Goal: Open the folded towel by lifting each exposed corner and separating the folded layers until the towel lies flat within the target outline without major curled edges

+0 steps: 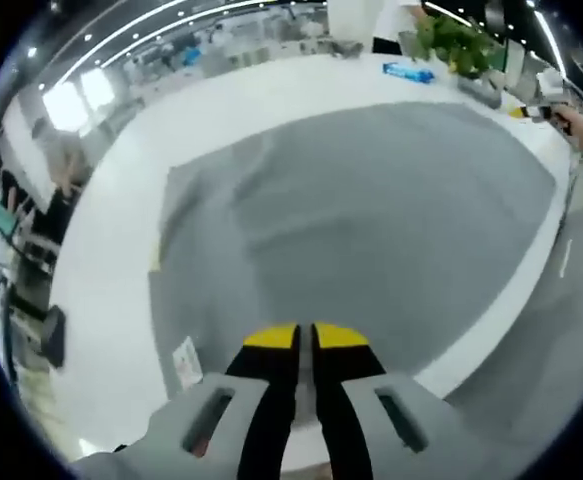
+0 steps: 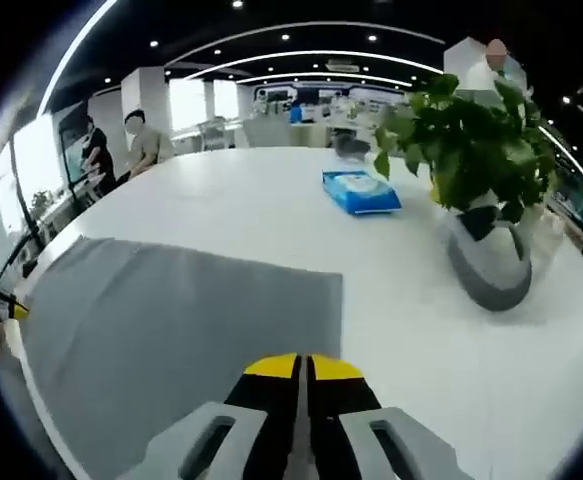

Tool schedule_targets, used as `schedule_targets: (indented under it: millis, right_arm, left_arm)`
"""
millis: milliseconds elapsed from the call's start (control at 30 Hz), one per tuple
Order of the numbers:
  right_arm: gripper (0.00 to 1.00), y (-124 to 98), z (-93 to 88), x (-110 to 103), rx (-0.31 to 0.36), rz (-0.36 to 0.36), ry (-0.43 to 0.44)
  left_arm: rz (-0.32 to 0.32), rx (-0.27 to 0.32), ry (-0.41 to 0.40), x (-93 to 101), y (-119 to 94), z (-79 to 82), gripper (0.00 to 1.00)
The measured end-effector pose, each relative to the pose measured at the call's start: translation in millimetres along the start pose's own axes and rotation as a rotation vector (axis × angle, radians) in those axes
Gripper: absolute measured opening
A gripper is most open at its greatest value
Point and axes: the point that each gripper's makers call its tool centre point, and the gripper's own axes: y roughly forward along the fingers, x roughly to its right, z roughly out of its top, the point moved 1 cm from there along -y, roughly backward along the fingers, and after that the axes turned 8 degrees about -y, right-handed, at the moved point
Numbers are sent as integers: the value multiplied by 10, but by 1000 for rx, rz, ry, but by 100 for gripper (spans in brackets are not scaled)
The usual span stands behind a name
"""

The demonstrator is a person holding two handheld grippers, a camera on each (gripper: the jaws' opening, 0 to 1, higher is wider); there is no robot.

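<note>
white table [image 2: 271, 210] | grey towel [image 1: 371, 220] | blue packet [image 2: 361, 192] | potted plant [image 2: 481, 180]

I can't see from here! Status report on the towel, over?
Left gripper shut, right gripper shut, both holding nothing. Large grey cloth towel spread flat on round white table. Nothing lying on it.

Bright, even light from ceiling strips [image 2: 301, 30] and windows [image 2: 196, 103]; strong fisheye bending at edges; left gripper view motion-blurred, the right gripper view sharper.
</note>
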Motion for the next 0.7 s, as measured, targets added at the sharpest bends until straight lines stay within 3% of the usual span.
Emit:
schedule_targets:
  millis: [567, 700]
  right_arm:
    - [0, -19, -45, 20, -11, 22, 23]
    - [0, -9, -51, 35, -8, 11, 22]
  left_arm:
    - [1, -13, 17, -68, -72, -52, 1]
    - [20, -2, -84, -85, -82, -62, 1]
